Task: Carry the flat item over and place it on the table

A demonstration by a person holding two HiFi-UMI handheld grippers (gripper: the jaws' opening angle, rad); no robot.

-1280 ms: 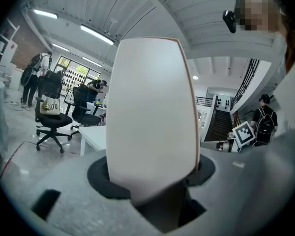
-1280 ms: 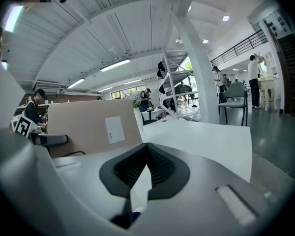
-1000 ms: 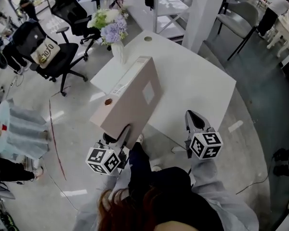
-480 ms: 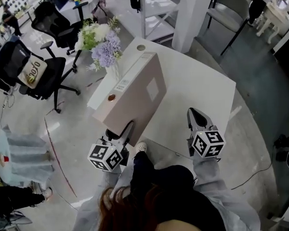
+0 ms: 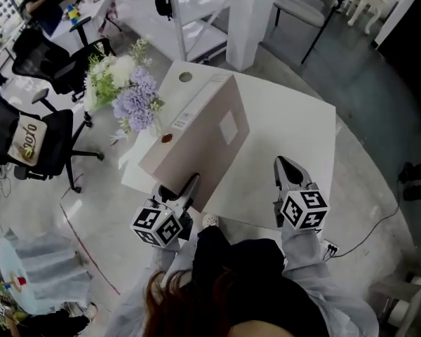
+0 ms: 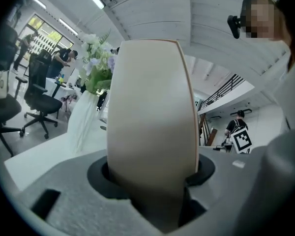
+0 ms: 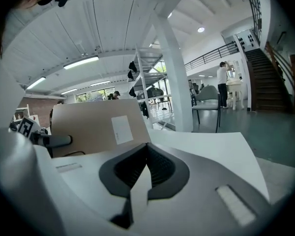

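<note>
The flat item is a beige cardboard box [image 5: 200, 135] with a white label, standing on its long edge over the left part of the white table [image 5: 288, 132]. My left gripper [image 5: 188, 189] is shut on the box's near end. In the left gripper view the box [image 6: 150, 107] fills the gap between the jaws. Whether its lower edge touches the tabletop I cannot tell. My right gripper [image 5: 288, 170] hovers over the table's near right part, shut and empty, apart from the box. The right gripper view shows the box [image 7: 96, 127] to the left of the closed jaws [image 7: 146, 167].
A vase of white and purple flowers [image 5: 123, 90] stands at the table's left edge, close beside the box. Black office chairs [image 5: 28, 142] are on the floor to the left. A white pillar [image 5: 252, 12], a shelf [image 5: 189, 5] and a grey chair [image 5: 302, 2] lie beyond the table.
Both grippers and the box have come forward over the table. The flowers, earlier beyond the box's far end, now sit to its left. The grip on the box is unchanged.
</note>
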